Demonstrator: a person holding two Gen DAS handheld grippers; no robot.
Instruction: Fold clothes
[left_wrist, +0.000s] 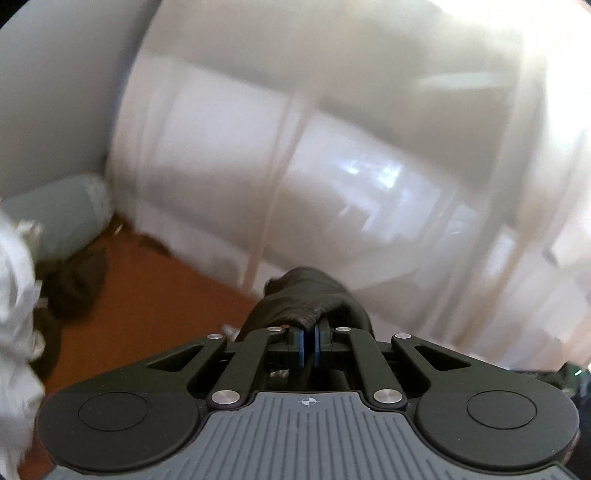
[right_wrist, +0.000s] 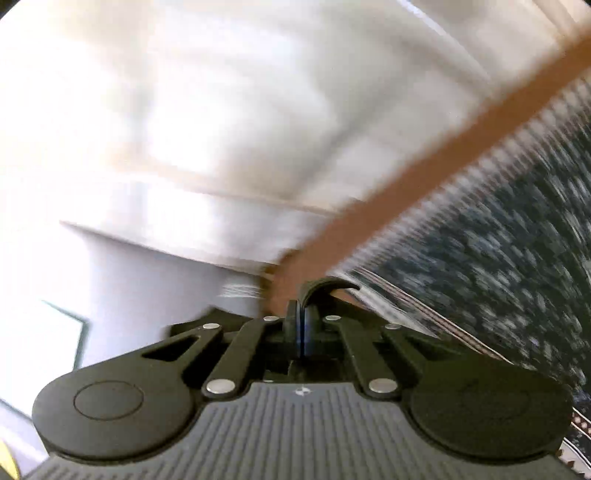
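My left gripper is shut on a bunched edge of a dark brown garment, which rises over the fingertips and hides them. In the right wrist view my right gripper is shut on a thin dark fabric edge that curls over its tips. More dark cloth lies on the orange-brown floor at the left. Both views are blurred by motion.
White wardrobe doors fill the background ahead of the left gripper. White crumpled cloth sits at the left edge, a grey bin behind it. A dark patterned rug and an orange-brown strip lie to the right.
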